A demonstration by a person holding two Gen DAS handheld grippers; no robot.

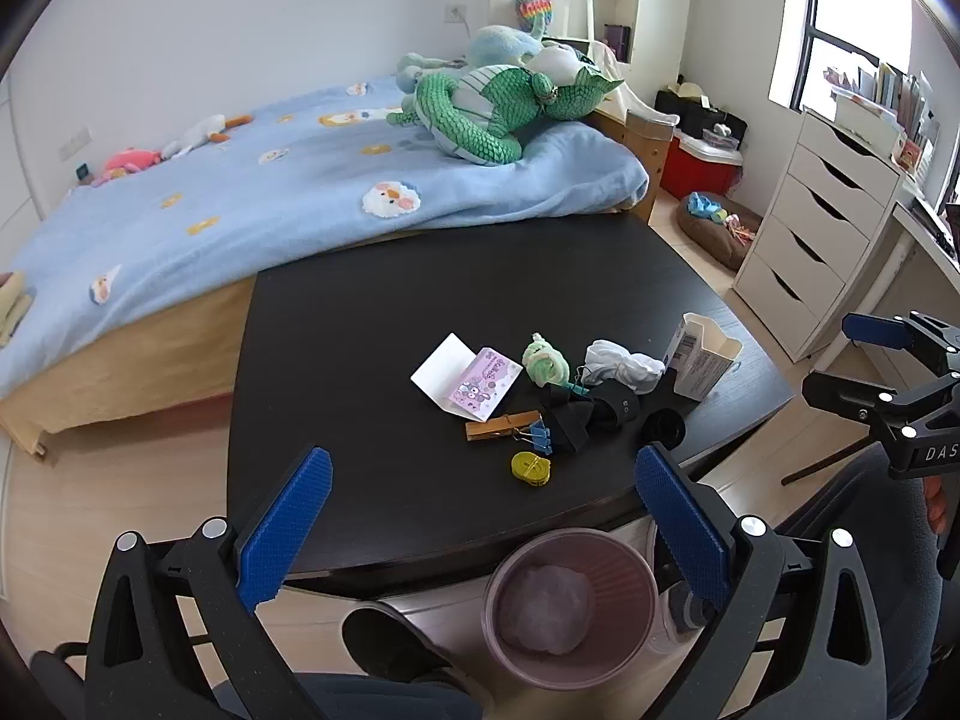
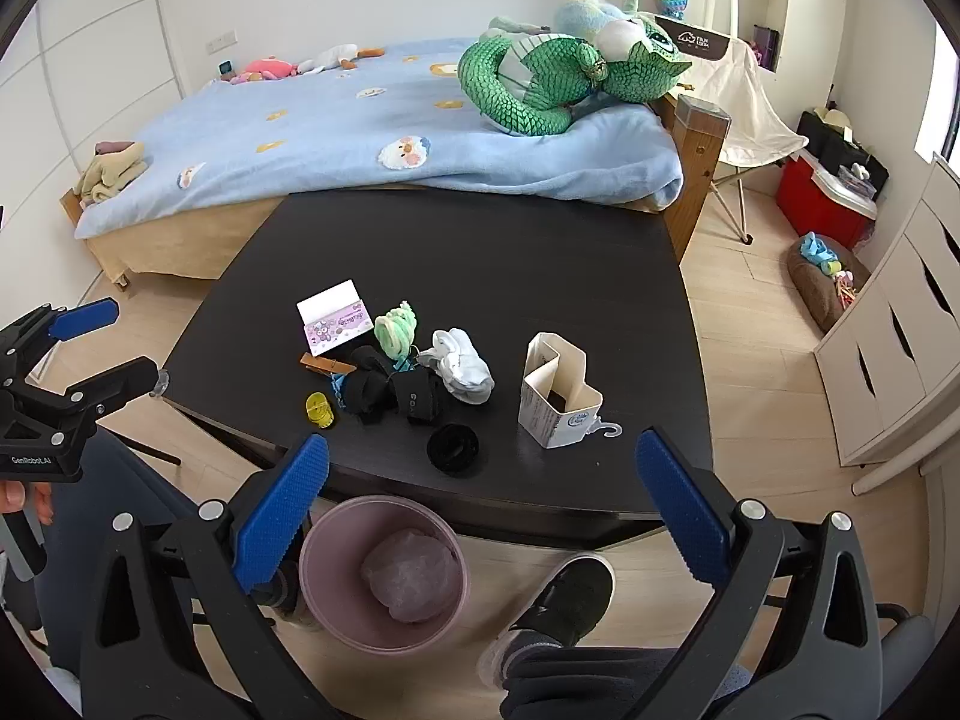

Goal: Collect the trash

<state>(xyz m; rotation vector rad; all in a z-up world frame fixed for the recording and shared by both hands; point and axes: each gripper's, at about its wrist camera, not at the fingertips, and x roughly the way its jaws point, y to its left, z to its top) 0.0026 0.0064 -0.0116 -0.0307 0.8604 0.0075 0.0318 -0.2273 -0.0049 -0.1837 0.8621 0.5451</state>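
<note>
Both grippers are spread wide and hold nothing: the left gripper (image 1: pixel 483 516) and the right gripper (image 2: pixel 483 501). The open carton (image 2: pixel 561 390) stands on the black table (image 2: pixel 480 252) just ahead of the right gripper, slightly right of its centre line, and far off to the left gripper's right, so the right is nearer. The pink bin (image 2: pixel 384 570) sits on the floor below the 2 grippers, under the table's near edge.

Left gripper (image 1: pixel 483 516) and right gripper (image 2: pixel 483 501) hover, fingers spread wide.

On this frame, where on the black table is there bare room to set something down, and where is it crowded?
The far half of the table, between the bed and the clutter, is bare. So is the near strip between the black ring and the bin. It is crowded from the pink card across the white socks to the open carton.
</note>
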